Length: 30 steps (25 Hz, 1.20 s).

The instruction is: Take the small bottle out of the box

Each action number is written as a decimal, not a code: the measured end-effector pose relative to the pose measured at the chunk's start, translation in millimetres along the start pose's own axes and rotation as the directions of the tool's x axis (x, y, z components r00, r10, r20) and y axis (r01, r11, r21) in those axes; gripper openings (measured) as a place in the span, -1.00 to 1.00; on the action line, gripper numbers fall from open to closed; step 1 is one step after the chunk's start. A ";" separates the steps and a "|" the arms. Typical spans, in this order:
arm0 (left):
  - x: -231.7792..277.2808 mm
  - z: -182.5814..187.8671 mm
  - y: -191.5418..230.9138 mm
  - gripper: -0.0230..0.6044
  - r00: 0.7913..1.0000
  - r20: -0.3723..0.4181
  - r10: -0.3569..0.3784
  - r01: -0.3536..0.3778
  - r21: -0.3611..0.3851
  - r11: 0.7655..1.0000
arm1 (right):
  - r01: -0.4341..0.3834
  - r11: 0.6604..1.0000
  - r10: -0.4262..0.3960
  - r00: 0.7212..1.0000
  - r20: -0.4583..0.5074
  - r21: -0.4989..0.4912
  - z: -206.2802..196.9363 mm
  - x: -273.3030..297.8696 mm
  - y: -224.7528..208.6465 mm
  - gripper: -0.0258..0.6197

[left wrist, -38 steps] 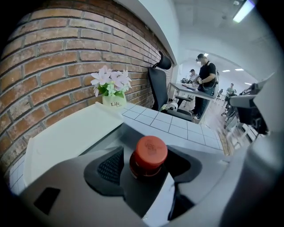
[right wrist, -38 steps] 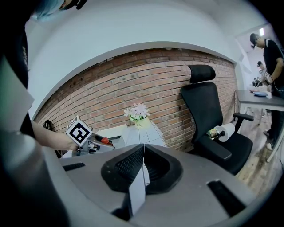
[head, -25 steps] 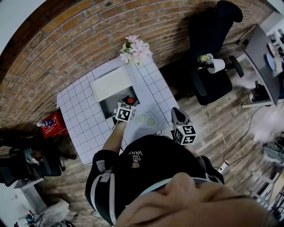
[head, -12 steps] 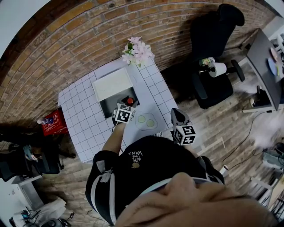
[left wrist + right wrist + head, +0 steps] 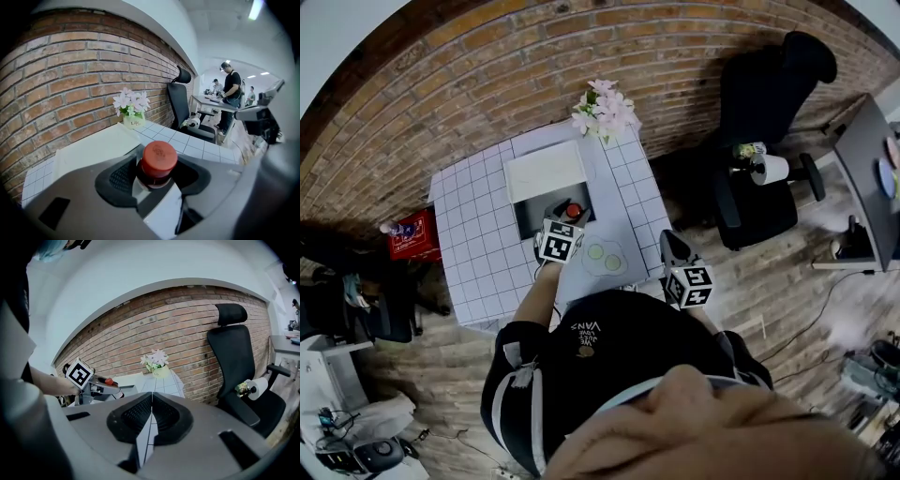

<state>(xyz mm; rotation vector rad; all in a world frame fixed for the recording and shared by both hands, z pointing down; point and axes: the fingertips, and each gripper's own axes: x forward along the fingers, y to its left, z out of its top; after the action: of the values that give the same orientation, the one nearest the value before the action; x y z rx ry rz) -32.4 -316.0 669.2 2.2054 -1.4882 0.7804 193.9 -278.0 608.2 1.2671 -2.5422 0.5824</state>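
1. The small bottle [image 5: 158,160], red-capped, is pinched just under its cap by the jaws of the left gripper [image 5: 569,217]. In the head view it is seen over the right part of the open box [image 5: 532,221]. Whether its base is clear of the rim cannot be told.
2. The step in hand is judged to be the lift-out. The bottle is best raised straight up and kept upright until its base is plainly above the box wall. Only then should it be carried sideways.
3. The pinch sits high on the bottle, so the body may swing beneath it. A slow, even rise with no roll of the wrist is advised. The squeeze should not be eased until the bottle stands on something.
4. The white lid [image 5: 546,172] lies flat just beyond the box, toward the flowers [image 5: 602,111], and is out of the way. A bare stretch of the tiled worktop [image 5: 478,244] left of the box is judged fit for the set-down. A pale round item with two green discs [image 5: 605,256] lies near the box's right side and should be avoided.
5. The right gripper [image 5: 151,399] is held well apart, by the near right corner of the worktop, its jaws pressed together on nothing. It could be used to hold the box down, should the box be dragged up with the bottle.
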 end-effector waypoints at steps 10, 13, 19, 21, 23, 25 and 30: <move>-28.3 4.2 -12.1 -0.21 0.995 0.027 0.092 -0.090 -0.050 0.995 | -0.107 0.993 0.106 0.994 -0.029 -0.043 2.6 6.5 -5.9 -0.91; -38.7 1.7 -14.3 -0.21 0.993 0.030 0.113 -0.111 -0.065 0.992 | -0.143 0.988 0.141 0.989 -0.041 -0.055 2.0 10.1 -1.5 -0.91; -61.3 -5.9 -20.3 -0.21 0.992 0.027 0.126 -0.124 -0.083 0.989 | -0.176 0.982 0.174 0.984 -0.038 -0.073 4.8 17.1 12.9 -0.91; -67.4 -9.1 -21.3 -0.21 0.991 0.046 0.129 -0.125 -0.094 0.988 | -0.181 0.981 0.179 0.983 -0.036 -0.075 5.1 17.9 20.8 -0.91; -74.1 -15.0 -22.1 -0.21 0.990 0.058 0.130 -0.124 -0.102 0.987 | -0.187 0.980 0.184 0.982 -0.036 -0.075 4.0 18.1 30.4 -0.91; -82.9 -21.7 -23.5 -0.21 0.990 0.058 0.128 -0.121 -0.105 0.987 | -0.191 0.979 0.189 0.981 -0.038 -0.075 2.2 17.9 40.7 -0.91; -111.0 -35.9 -23.0 -0.21 0.987 0.076 0.141 -0.130 -0.128 0.983 | -0.202 0.976 0.200 0.979 -0.036 -0.078 -1.2 17.6 67.4 -0.91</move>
<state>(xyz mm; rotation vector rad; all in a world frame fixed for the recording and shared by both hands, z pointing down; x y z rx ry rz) -51.8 -206.3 627.8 2.0875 -1.6954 0.6242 129.3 -253.3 599.6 0.9750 -2.6600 0.5262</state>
